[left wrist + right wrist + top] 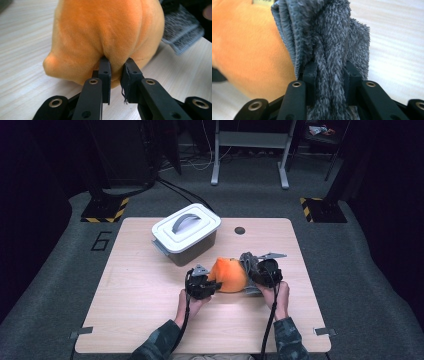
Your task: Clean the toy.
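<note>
An orange plush toy [229,275] lies on the wooden table [150,320], between my two grippers. My left gripper [206,286] presses in from the toy's left side; in the left gripper view it is shut on a fold of the orange plush [107,35], pinched between the jaws at the gripper [117,72]. A grey fuzzy cloth [248,262] sits at the toy's right side. My right gripper [257,276] is shut on a bunched strand of that grey cloth [329,45], with the gripper [331,77] right beside the orange plush [244,50].
A white lidded box [186,232] with a grey handle stands at the back of the table, left of centre and just behind the toy. A small dark hole [240,230] marks the tabletop at the back. Bare wood stretches left and in front.
</note>
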The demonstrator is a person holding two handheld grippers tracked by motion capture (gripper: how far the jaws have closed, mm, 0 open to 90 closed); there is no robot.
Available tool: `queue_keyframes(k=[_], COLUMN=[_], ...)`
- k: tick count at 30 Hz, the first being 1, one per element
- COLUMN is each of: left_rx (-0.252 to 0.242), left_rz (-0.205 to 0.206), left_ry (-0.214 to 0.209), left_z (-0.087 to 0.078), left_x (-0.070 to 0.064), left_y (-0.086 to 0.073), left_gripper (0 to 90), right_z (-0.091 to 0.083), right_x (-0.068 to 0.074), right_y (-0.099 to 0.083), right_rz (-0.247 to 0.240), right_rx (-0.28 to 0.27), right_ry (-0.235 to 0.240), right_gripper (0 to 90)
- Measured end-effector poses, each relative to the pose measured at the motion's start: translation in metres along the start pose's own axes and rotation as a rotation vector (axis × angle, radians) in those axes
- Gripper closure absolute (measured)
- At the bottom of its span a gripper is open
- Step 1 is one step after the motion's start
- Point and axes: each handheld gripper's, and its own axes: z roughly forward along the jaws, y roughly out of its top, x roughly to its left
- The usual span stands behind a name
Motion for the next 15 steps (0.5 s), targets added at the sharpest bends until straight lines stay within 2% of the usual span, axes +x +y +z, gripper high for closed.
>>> queue_keyframes(k=[5,8,9,12,15], left_rx=[-0.017,-0.019,-0.018,-0.025,-0.019], left_rz=[-0.013,-0.018,-0.018,-0.020,-0.013], left_ry=[0.008,0.009,0.009,0.009,0.010], left_z=[-0.001,-0.002,-0.002,-0.001,-0.001], left_x=[-0.001,0.000,0.000,-0.001,-0.001], left_y=[0.003,0.005,0.006,0.006,0.008], left_gripper=[78.6,78.6,78.6,78.4,78.4], right_z=[0.002,-0.008,-0.013,-0.024,-0.028], right_x=[-0.001,0.001,0.003,0.017,0.035], right_y=[0.005,0.008,0.009,0.015,0.022], right_rz=[-0.014,-0.016,-0.031,-0.079,-0.120], right_rx=[0.005,-0.035,-0.053,-0.090,-0.111], right_ry=[-0.016,-0.015,-0.009,0.021,0.061], right_gripper=[68.8,68.8,68.8,68.8,68.7])
